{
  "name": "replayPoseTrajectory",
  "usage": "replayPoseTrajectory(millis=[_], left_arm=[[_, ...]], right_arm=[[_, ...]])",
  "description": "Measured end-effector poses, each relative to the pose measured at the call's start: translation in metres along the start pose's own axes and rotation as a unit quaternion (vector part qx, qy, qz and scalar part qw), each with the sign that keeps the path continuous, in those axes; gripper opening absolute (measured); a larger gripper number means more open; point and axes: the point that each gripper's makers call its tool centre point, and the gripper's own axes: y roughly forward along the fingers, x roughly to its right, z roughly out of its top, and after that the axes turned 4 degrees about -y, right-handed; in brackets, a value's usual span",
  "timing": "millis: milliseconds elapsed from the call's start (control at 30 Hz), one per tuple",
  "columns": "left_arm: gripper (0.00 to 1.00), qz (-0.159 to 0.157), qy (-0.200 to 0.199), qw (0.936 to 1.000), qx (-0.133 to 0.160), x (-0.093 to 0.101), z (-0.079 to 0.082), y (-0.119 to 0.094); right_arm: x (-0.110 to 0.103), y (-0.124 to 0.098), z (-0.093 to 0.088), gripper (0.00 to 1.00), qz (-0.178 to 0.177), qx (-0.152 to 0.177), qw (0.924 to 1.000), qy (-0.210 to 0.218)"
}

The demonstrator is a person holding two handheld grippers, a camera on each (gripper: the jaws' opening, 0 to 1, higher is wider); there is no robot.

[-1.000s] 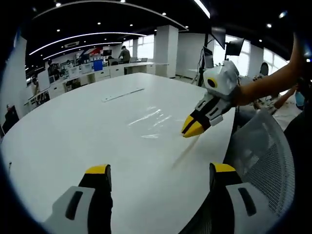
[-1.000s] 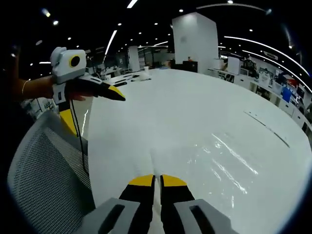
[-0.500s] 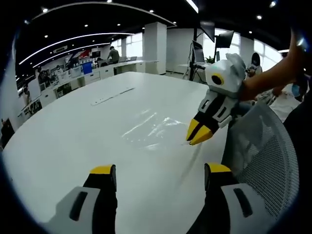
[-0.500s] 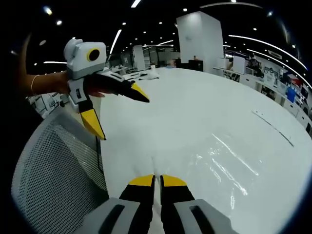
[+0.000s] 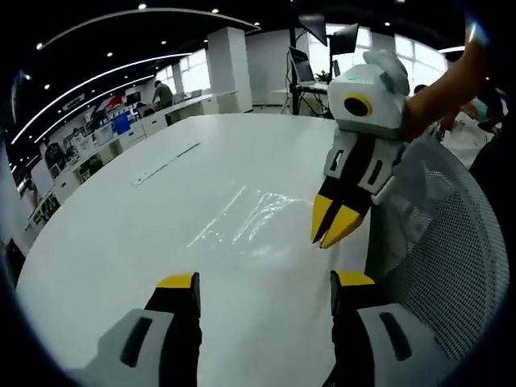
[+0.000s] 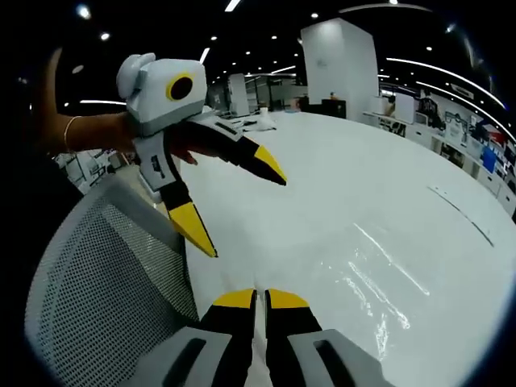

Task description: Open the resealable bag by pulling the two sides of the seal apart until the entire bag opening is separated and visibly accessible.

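The clear resealable bag (image 5: 242, 218) lies mostly flat on the white table (image 5: 121, 242), showing only as glints. In the right gripper view the bag (image 6: 379, 278) spreads away to the right of my jaws. My right gripper (image 6: 260, 298) is shut, and a thin clear edge of the bag appears pinched between its yellow tips. From the left gripper view, that right gripper (image 5: 334, 226) points down at the bag's near right edge. My left gripper (image 5: 266, 282) stands open over the table, short of the bag. In the right gripper view the left gripper (image 6: 240, 210) hangs wide open just left of my jaws.
A grey mesh chair back (image 5: 435, 266) (image 6: 105, 298) stands against the table's near edge beside both grippers. A long thin strip (image 5: 165, 161) (image 6: 459, 211) lies farther out on the table. Office desks, a pillar and a person's forearm (image 6: 89, 133) sit behind.
My left gripper has come closer to the right one, still open. The right gripper has stayed shut at the bag's edge and now points more steeply down.
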Motion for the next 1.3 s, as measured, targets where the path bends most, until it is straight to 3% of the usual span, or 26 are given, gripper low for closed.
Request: replayPoseTrajectory(millis=[133,267,333,600,767,833,1067,1133,1300], left_arm=[[0.62,-0.009,0.035,0.9993,-0.011,0.004,0.002,0.006],[0.54,-0.018,0.118,0.9919,-0.043,0.010,0.000,0.011],[0.50,-0.030,0.136,0.9892,-0.046,0.017,0.000,0.014],[0.32,-0.064,0.165,0.9832,-0.044,0.038,0.002,0.020],[0.27,-0.080,0.185,0.9780,-0.056,0.047,-0.003,0.022],[0.20,-0.096,0.182,0.9763,-0.067,0.052,-0.007,0.021],[0.10,-0.107,0.197,0.9722,-0.068,0.058,-0.008,0.022],[0.02,-0.115,0.205,0.9691,-0.073,0.060,-0.010,0.022],[0.00,-0.128,0.214,0.9658,-0.070,0.064,-0.014,0.022]], right_arm=[[-0.001,-0.001,0.002,0.00,-0.001,0.004,1.0000,0.001],[-0.003,-0.002,0.003,0.00,0.001,0.004,1.0000,-0.001],[-0.005,-0.002,0.002,0.00,0.002,0.003,1.0000,-0.002],[-0.010,-0.001,0.001,0.00,0.006,0.001,1.0000,0.000],[-0.016,0.001,-0.003,0.00,0.011,-0.008,0.9998,-0.013],[-0.017,0.001,-0.004,0.00,0.013,-0.010,0.9998,-0.014],[-0.021,0.002,-0.005,0.00,0.018,-0.016,0.9995,-0.022],[-0.021,0.002,-0.005,0.00,0.019,-0.015,0.9995,-0.022],[-0.018,0.003,-0.005,0.00,0.014,-0.019,0.9993,-0.027]])
